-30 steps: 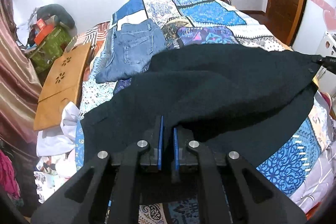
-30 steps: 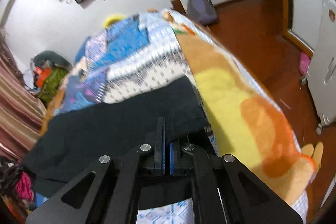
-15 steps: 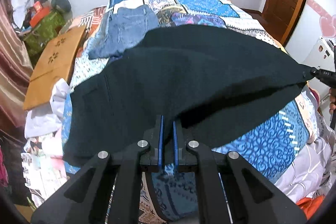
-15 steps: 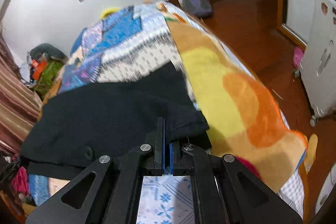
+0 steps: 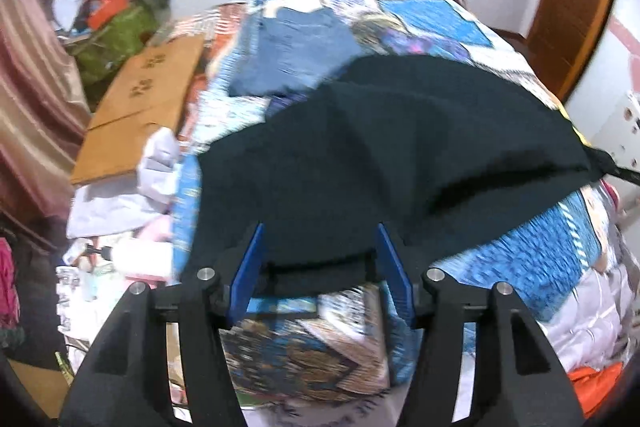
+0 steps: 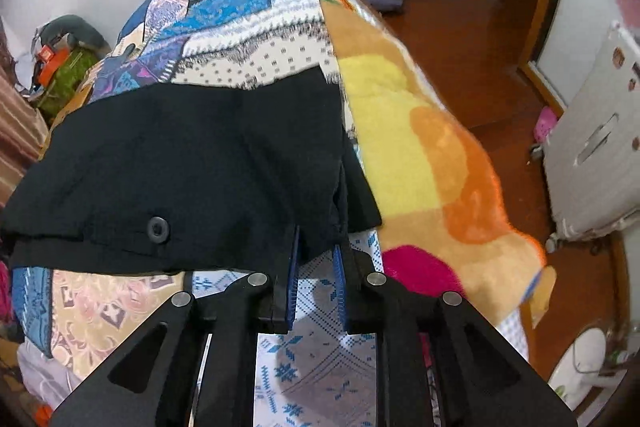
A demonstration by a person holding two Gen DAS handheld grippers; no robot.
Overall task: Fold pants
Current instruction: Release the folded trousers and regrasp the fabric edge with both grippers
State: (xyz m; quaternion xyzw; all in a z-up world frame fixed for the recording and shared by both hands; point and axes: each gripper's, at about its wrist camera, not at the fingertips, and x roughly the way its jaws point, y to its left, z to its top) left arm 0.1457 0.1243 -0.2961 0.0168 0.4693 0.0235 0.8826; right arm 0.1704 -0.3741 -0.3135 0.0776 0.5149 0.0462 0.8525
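While both tools release, the black pants [image 6: 192,155] lie spread across the near part of the bed [image 6: 248,51], folded over on themselves with a buttoned edge along the near side.

Nearest in the left wrist view, the left tool [image 5: 320,267] has its blue pads standing well apart and opening; the near hem of the pants sags between them, but the pads do not press on it. In the right wrist view the right tool [image 6: 314,267] is also parting, only slightly so far, with the near right corner of the pants lying just at its tips and no clear pinch left.

Judging by the drape and soft creases, the cloth is light, limp and not slippery; it will sag wherever it is not supported, so I would take hold at two corners of one edge, hem or waistband, and keep the edge taut while carrying it over.

Beyond the pants, a pair of folded blue jeans [image 5: 296,55] rests farther up the patchwork quilt [image 5: 424,11]. A yellow and orange blanket [image 6: 420,155] hangs off the right side of the bed, and a wooden board [image 5: 140,107] leans on the left.
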